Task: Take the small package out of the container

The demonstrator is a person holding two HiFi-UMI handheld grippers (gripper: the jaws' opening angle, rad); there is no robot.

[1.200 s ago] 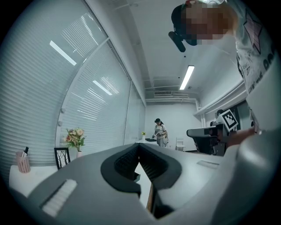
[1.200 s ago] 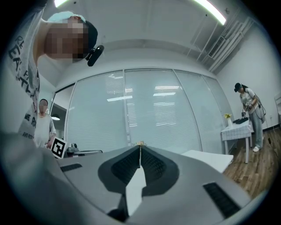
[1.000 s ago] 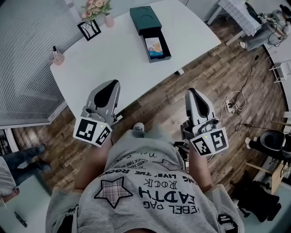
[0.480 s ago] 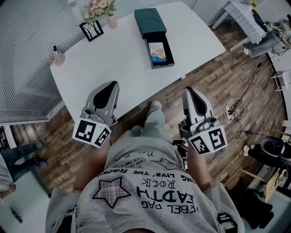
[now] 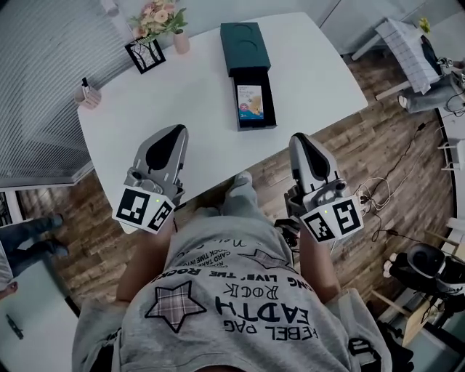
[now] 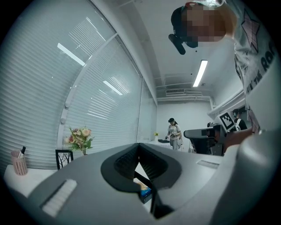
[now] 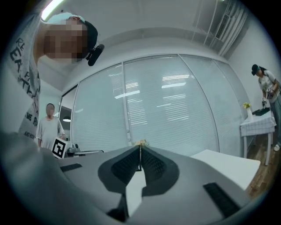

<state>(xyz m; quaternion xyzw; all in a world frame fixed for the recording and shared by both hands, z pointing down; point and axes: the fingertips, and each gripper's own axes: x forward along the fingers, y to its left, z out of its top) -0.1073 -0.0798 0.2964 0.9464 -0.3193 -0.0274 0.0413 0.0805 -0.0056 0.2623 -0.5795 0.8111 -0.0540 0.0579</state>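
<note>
Task not started, as far as we can judge. Left tool [image 5: 173, 132] and right tool [image 5: 300, 139] sit in the lower middle of the head view, pointing up-frame. Both gripper views show the jaws pressed together with nothing between them, so both are empty. The container [image 5: 244, 43], a dark green box, is at upper middle on the white counter [image 5: 182, 102]. Its drawer [image 5: 256, 123] is pulled out toward the bottom of the frame. The package [image 5: 250, 99] lies flat inside that drawer, light coloured with blue and orange print, untouched and well apart from both tools. In the left gripper view a bit of the package [image 6: 143, 190] shows low in the centre, beyond the closed jaws. The right gripper view shows only bare counter ahead. Flowers [image 5: 161, 16], a frame [image 5: 144, 54] and a cup [image 5: 89, 94] are at upper left, clear of the container. Done: nothing beyond the drawer being open. Left, in our view: bring a tool to the drawer, spread its jaws, close on the package, lift it out. The right tool looks a bit nearer to the drawer.
</note>
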